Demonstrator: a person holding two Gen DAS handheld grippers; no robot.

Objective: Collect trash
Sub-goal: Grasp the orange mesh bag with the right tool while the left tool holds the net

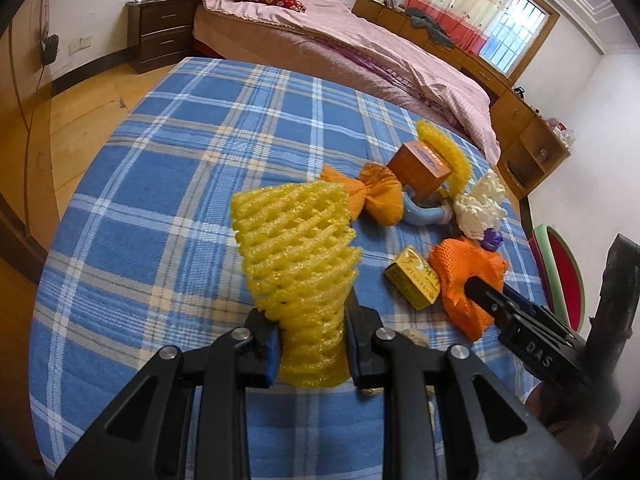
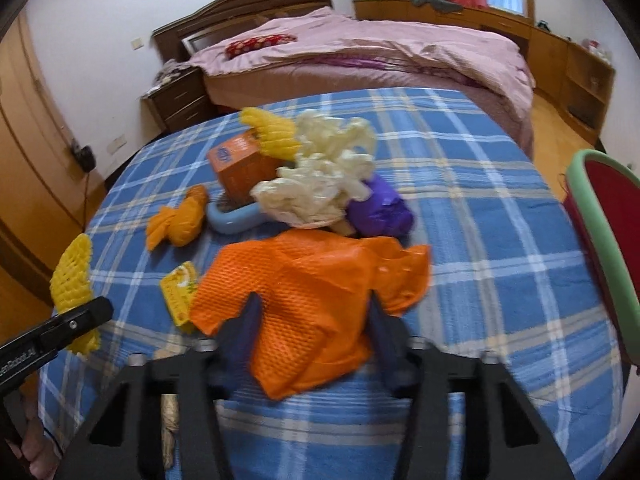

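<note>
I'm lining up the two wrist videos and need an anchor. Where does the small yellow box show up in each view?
Left wrist view: the small yellow box lies right of centre on the plaid cloth, just left of the orange mesh bag.
Right wrist view: the small yellow box sits left of centre, partly hidden under the left edge of the orange mesh bag.
Shared landmark: the orange carton, farther back in the pile.

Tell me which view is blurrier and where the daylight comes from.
Right wrist view: softer, with motion smear on the orange mesh bag between the right tool fingers. Left wrist view: sharp on the yellow foam net in the left tool; daylight enters through the window, and fisheye bends the table edges.
</note>
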